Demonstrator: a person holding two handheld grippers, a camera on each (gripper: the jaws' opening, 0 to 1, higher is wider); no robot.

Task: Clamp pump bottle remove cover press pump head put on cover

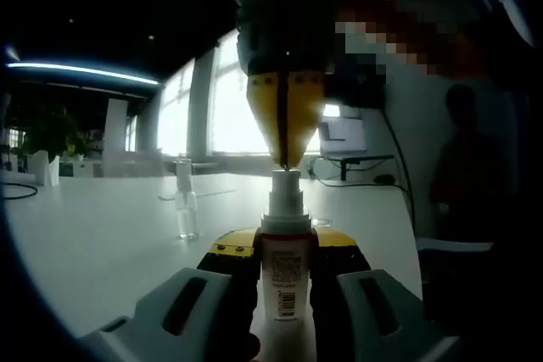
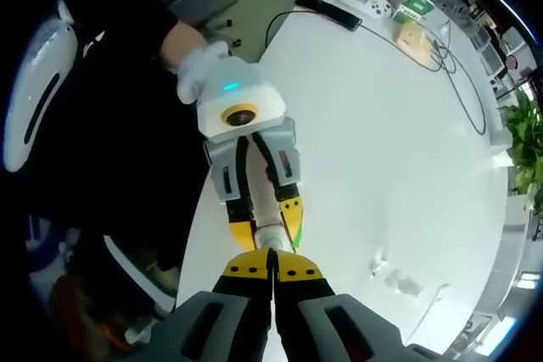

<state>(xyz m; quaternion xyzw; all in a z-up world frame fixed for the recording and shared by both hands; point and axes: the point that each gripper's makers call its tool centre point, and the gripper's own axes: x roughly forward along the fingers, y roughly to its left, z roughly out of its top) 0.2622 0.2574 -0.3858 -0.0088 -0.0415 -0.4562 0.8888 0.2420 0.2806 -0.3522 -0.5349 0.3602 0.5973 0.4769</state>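
Note:
The pump bottle [image 1: 282, 273] is white with a printed label and stands upright between my left gripper's [image 1: 284, 247] jaws, which are shut on its body. Its white pump head [image 1: 285, 182] is bare. My right gripper [image 1: 286, 163] comes down from above with its yellow tips shut and touching the top of the pump head. In the right gripper view my right gripper [image 2: 273, 270] points down at the bottle [image 2: 270, 235], held by the left gripper [image 2: 267, 222]. A clear cover [image 1: 185, 205] stands on the white table [image 1: 102, 235] to the left, also visible as the cover [image 2: 380, 267].
A monitor [image 1: 344, 137] and cables [image 1: 356, 180] sit at the table's far right edge, and a person [image 1: 462, 158] stands beyond them. A dark cable [image 2: 382, 36], a black flat device [image 2: 333, 11] and boxes [image 2: 411, 19] lie at the table's far end. A gloved hand [image 2: 202, 65] holds the left gripper.

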